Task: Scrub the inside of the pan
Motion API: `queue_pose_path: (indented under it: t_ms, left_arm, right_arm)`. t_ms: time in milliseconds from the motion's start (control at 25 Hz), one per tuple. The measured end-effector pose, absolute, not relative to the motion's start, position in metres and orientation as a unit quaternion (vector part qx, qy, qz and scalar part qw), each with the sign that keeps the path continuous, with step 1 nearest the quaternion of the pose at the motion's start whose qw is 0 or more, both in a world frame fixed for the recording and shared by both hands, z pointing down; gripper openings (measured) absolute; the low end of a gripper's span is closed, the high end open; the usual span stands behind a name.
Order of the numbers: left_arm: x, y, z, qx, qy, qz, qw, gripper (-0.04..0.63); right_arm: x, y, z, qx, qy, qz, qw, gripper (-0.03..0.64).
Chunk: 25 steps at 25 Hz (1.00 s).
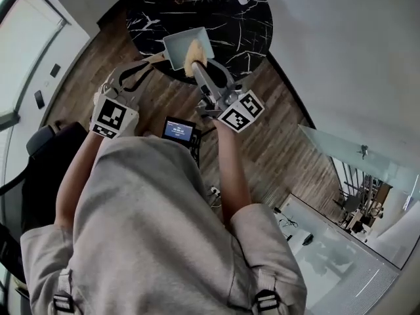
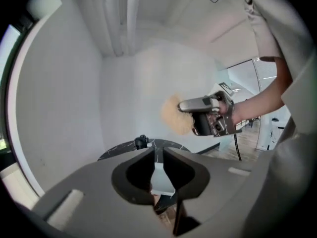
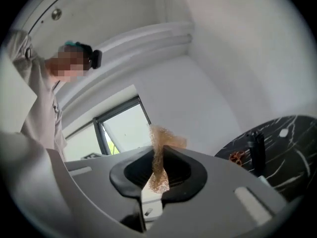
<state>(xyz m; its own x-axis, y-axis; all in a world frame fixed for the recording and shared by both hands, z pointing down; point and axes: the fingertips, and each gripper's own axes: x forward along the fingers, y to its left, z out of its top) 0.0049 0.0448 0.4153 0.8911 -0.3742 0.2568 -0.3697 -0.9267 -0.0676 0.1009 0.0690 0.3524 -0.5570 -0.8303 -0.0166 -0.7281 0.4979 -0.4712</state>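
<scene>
One pan (image 1: 180,44), pale and square, hangs in the air over the table's (image 1: 246,25) near edge. The left gripper (image 2: 156,153) is clenched on its handle (image 1: 151,59), jaws narrow with the pale pan between them. The right gripper (image 3: 158,152) grasps a golden scrubber (image 3: 159,135), poised at the pan's near right corner; contact cannot be told. Both tools are in hand, but whether the inside is clean does not show. I judge the scrubbing is still left to do.

black marble round table (image 1: 249,31), wood floor (image 1: 289,143), small lit screen (image 1: 179,130), dark chair (image 1: 39,153) at left
</scene>
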Motion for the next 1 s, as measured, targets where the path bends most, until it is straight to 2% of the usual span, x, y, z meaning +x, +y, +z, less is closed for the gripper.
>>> queue_pose_path:
  t_ms: [200, 400, 720, 880, 1000]
  left_arm:
    - [-0.01, 0.102, 0.366, -0.965, 0.248, -0.083, 0.009, 0.02]
    - [-0.021, 0.167, 0.353, -0.956, 0.278, -0.091, 0.014, 0.012]
    - [-0.033, 0.233, 0.342, -0.945, 0.312, -0.093, 0.041, 0.006]
    - [-0.034, 0.255, 0.332, -0.937, 0.335, -0.071, 0.075, 0.002]
    - [-0.034, 0.271, 0.334, -0.933, 0.347, -0.064, 0.074, 0.002]
  right_arm:
    - [0.108, 0.143, 0.327, -0.528, 0.843, -0.085, 0.055, 0.058]
    - [0.121, 0.214, 0.304, -0.576, 0.816, -0.011, 0.046, 0.058]
    - [0.101, 0.297, 0.28, -0.586, 0.807, 0.074, 0.017, 0.06]
    - [0.1, 0.328, 0.275, -0.605, 0.791, 0.089, 0.018, 0.06]
    - [0.1, 0.346, 0.276, -0.621, 0.777, 0.095, 0.02, 0.06]
